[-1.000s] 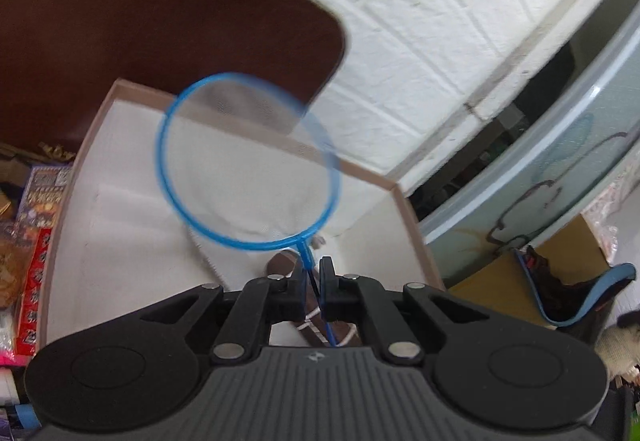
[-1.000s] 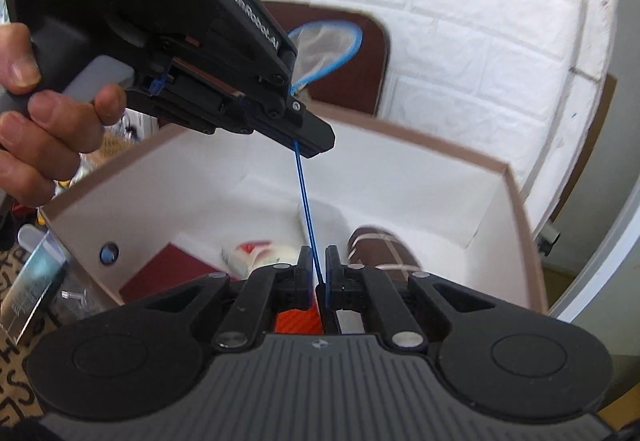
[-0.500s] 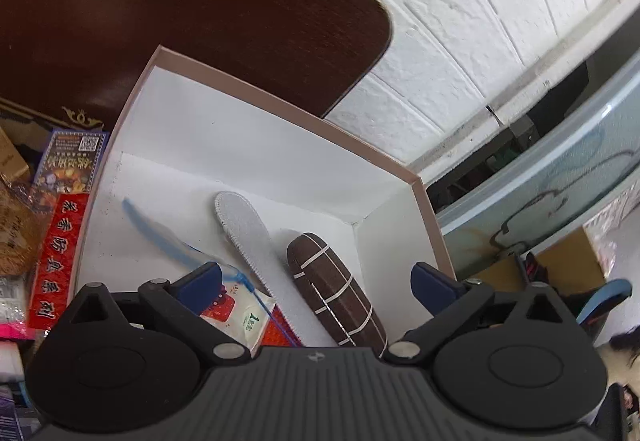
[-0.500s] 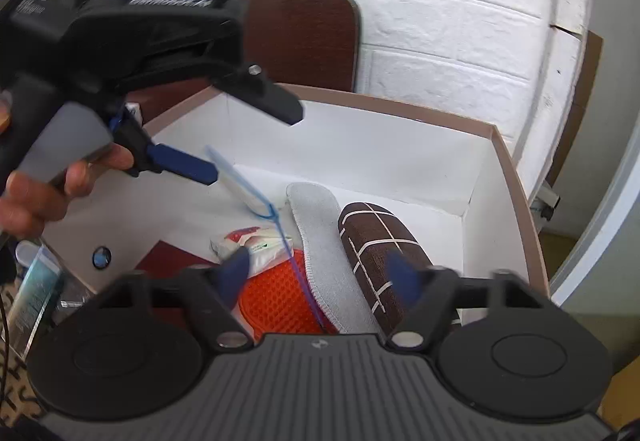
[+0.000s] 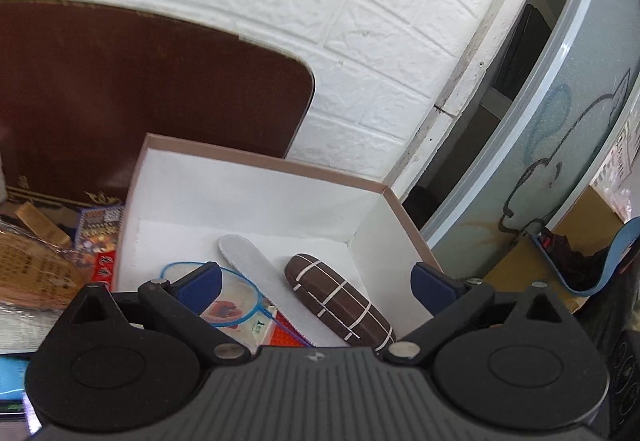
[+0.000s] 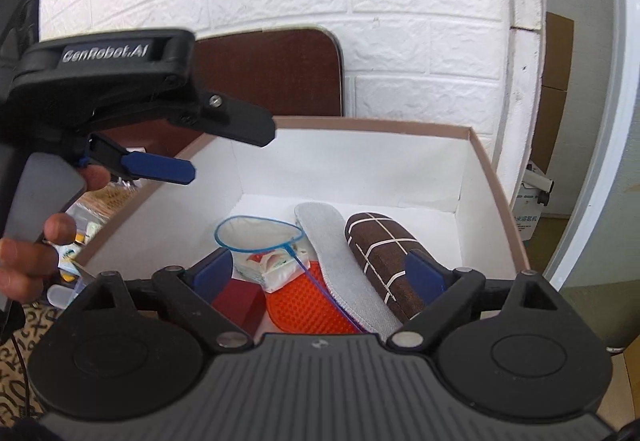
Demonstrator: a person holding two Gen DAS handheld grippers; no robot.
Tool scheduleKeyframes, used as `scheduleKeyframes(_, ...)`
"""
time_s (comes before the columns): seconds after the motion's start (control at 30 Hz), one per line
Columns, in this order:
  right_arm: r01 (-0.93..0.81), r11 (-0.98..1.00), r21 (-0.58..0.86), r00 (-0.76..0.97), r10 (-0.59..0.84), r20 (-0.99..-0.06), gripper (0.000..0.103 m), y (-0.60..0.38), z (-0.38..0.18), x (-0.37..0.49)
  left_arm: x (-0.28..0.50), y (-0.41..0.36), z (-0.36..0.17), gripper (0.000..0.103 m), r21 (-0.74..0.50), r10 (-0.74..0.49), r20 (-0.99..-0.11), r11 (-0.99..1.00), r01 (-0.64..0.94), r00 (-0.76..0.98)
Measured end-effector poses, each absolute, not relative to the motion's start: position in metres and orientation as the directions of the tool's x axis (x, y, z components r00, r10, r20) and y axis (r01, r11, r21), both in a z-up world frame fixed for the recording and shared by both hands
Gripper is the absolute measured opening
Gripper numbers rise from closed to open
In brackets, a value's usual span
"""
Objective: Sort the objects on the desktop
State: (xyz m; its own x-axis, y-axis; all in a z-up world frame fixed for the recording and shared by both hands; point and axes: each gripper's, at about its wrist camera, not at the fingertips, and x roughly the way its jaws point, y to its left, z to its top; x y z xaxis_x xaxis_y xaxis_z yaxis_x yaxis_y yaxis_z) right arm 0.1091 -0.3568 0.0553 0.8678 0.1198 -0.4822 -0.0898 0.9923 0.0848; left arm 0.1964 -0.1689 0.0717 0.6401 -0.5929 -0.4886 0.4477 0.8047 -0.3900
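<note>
A small blue net [image 6: 258,239] with a thin blue handle lies inside the white cardboard box [image 6: 492,177], resting on a tissue pack [image 6: 276,271]. It also shows in the left wrist view [image 5: 236,297]. Beside it lie a grey insole [image 6: 340,261], a brown striped glasses case [image 6: 384,253], an orange mat [image 6: 308,305] and a red box [image 6: 236,301]. My left gripper [image 5: 316,281] is open and empty above the box's near left edge; it appears in the right wrist view [image 6: 224,149]. My right gripper [image 6: 320,273] is open and empty over the box's near side.
A dark brown chair back [image 5: 120,101] stands behind the box against the white brick wall. Snack packets and printed cartons [image 5: 48,253] crowd the table left of the box. A glass door [image 5: 560,145] and cardboard lie to the right.
Both grippers held the net's handle a second ago. Both opened, and the net dropped into the box. Both grippers have since drawn back and up from the box.
</note>
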Motion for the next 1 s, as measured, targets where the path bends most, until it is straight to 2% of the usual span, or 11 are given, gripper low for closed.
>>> scheduleKeyframes(0.1, -0.072, 0.993, 0.091, 0.876, 0.107, -0.47, 0.091, -0.353, 0.063, 0.094, 0.171, -0.167, 0.082, 0.103, -0.301, -0.532, -0.475, 0.847, 0.438, 0.701)
scheduleKeyframes(0.27, -0.036, 0.998, 0.056, 0.882, 0.058, -0.469, 0.091, -0.34, 0.069, 0.068, 0.116, -0.163, 0.094, 0.103, -0.137, -0.443, -0.39, 0.895, 0.425, 0.807)
scheduleKeyframes(0.5, 0.002, 0.997, 0.083, 0.885, 0.037, -0.464, 0.091, -0.319, 0.061, 0.025, 0.069, -0.162, 0.083, 0.103, 0.042, -0.309, -0.387, 0.935, 0.351, 0.869)
scheduleKeyframes(1.0, 0.134, 0.991, -0.013, 0.855, -0.122, -0.505, 0.091, -0.291, 0.027, -0.01, 0.046, -0.147, 0.039, 0.103, -0.023, -0.26, -0.49, 0.958, 0.286, 0.832)
